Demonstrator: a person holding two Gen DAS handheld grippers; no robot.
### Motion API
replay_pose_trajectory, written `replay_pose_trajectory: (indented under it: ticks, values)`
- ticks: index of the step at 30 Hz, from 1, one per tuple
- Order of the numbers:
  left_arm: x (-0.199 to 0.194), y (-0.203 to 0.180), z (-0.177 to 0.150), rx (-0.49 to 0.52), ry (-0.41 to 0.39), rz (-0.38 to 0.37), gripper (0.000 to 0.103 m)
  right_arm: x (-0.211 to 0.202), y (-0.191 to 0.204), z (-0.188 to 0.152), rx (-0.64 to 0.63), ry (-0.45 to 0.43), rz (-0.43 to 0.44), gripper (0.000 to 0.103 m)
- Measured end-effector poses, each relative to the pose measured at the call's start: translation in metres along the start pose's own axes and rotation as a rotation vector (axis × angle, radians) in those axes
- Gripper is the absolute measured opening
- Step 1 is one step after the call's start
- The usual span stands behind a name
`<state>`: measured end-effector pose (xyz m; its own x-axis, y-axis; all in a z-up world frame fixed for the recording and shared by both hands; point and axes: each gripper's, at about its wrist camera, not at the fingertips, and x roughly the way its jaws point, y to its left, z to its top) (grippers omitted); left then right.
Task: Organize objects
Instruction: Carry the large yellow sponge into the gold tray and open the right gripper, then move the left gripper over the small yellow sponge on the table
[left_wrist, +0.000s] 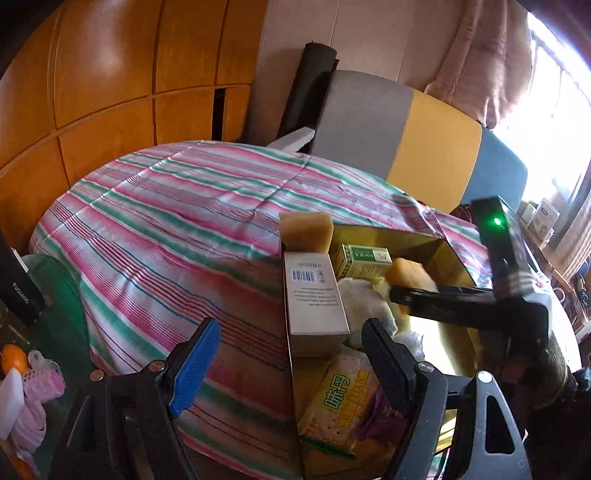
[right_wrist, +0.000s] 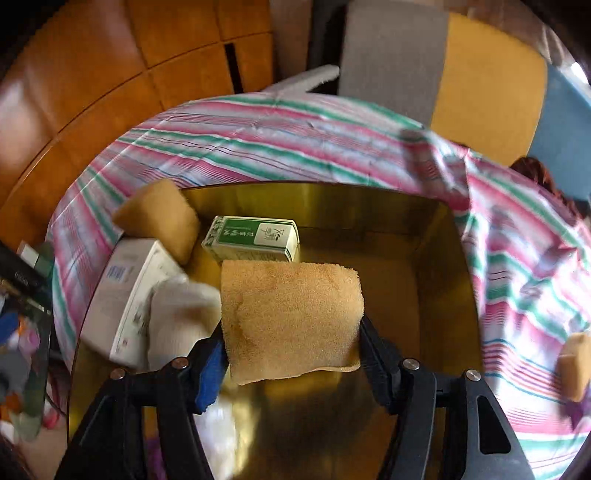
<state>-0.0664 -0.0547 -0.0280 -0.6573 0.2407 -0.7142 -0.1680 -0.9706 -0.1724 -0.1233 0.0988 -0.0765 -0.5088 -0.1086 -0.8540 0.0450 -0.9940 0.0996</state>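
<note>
Holding the yellow sponge (right_wrist: 291, 321) between my right gripper (right_wrist: 291, 354) pads, I hang it over the gold box (right_wrist: 436, 258) so it can drop in beside the green carton (right_wrist: 255, 240). My left gripper (left_wrist: 288, 354) waits wide open with nothing in it, by the box's near edge.

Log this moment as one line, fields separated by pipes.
left gripper: open, empty | right gripper: sponge between its pads, over gold box | green carton in box
</note>
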Motion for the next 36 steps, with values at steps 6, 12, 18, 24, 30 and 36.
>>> replay_pose_trajectory:
  ticks: [6,12,18,24,30,36]
  values:
    - [0.005,-0.005,-0.006,0.015,0.02,0.001,0.08,0.011,-0.002,0.0,0.064,0.016,0.122,0.073]
    - [0.001,-0.013,-0.007,0.036,0.01,0.011,0.08,-0.012,-0.014,-0.006,0.117,-0.046,0.145,0.082]
    - [-0.002,-0.025,-0.008,0.075,0.006,0.003,0.08,-0.057,-0.026,-0.015,0.128,-0.133,0.137,0.086]
    - [-0.007,-0.039,-0.01,0.109,0.003,-0.006,0.08,-0.091,-0.046,-0.028,0.14,-0.184,0.092,0.088]
    - [-0.011,-0.056,-0.013,0.146,0.004,-0.016,0.081,-0.123,-0.086,-0.046,0.183,-0.222,0.035,0.09]
    - [-0.011,-0.078,-0.017,0.195,0.015,-0.033,0.081,-0.154,-0.143,-0.067,0.263,-0.249,-0.052,0.093]
